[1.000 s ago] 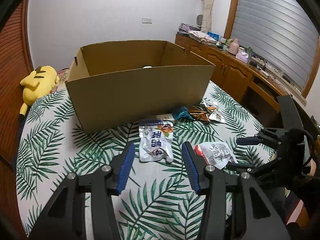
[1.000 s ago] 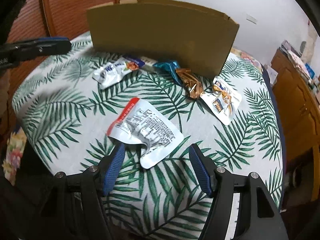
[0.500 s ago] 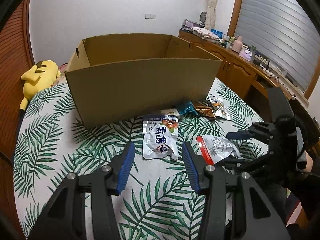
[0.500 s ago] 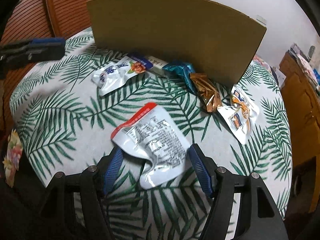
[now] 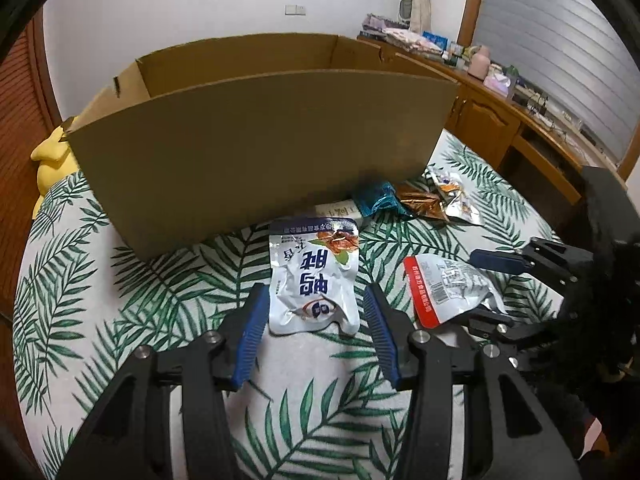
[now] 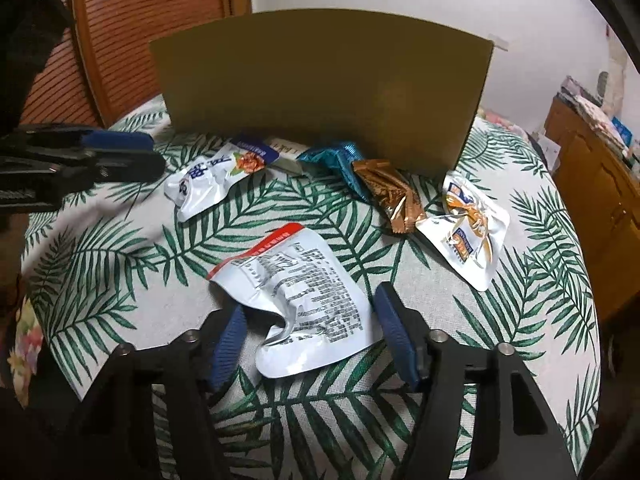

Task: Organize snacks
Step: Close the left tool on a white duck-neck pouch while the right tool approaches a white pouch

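Two open grippers straddle snack packets; cardboard box contents hidden

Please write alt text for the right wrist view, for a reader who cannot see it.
The open right gripper straddles a crumpled silver snack pouch with a red edge on a palm-leaf tablecloth. Behind lie more snack packets before a cardboard box; the left gripper enters from the left.

Tall cardboard box wall beyond scattered packets
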`<act>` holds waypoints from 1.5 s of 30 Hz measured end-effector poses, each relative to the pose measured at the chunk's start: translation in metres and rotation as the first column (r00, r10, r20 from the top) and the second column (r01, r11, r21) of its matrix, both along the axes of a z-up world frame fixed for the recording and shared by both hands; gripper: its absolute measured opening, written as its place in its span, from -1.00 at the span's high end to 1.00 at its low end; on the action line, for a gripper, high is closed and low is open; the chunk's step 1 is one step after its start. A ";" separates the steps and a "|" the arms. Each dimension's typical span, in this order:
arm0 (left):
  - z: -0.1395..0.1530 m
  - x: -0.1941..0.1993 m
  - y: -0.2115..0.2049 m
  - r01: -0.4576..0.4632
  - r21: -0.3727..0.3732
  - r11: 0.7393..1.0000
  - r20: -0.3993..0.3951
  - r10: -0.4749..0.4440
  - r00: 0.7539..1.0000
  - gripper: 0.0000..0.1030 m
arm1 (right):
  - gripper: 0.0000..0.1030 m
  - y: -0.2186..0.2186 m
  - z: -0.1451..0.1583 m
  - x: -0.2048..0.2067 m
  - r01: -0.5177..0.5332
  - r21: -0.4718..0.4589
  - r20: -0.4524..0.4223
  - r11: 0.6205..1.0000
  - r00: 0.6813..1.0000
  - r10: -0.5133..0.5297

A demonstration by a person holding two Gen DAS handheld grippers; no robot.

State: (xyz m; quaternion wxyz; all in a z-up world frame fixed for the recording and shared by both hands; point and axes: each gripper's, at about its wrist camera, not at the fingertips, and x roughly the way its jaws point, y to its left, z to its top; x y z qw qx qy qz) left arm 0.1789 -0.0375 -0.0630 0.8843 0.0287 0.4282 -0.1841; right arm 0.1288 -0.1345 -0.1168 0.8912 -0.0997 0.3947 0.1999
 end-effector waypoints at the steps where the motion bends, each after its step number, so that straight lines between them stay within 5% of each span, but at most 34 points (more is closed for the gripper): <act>1: -0.002 0.003 -0.002 0.001 0.007 1.000 -0.007 -0.001 1.000 0.06 | -0.18 -0.001 -0.001 -0.001 0.003 0.003 0.009 1.000 1.000 -0.003; 15: -0.018 0.032 -0.022 0.004 0.075 0.997 -0.058 0.000 0.998 0.05 | -0.08 -0.004 0.000 -0.002 -0.001 0.009 0.026 1.000 1.000 0.000; 28: -0.025 0.041 -0.032 -0.002 0.188 0.982 -0.025 0.007 1.000 -0.09 | -0.08 -0.004 -0.001 -0.002 0.000 0.010 0.026 1.000 1.000 0.000; 36: -0.028 0.043 -0.022 -0.018 0.157 0.987 -0.016 0.021 1.000 -0.24 | -0.08 -0.004 -0.001 -0.002 0.000 0.010 0.025 1.000 1.000 0.000; 45: -0.023 0.030 -0.004 -0.011 0.113 0.994 -0.023 0.013 1.000 0.12 | -0.08 -0.004 -0.001 -0.002 0.002 0.010 0.026 1.000 1.000 -0.002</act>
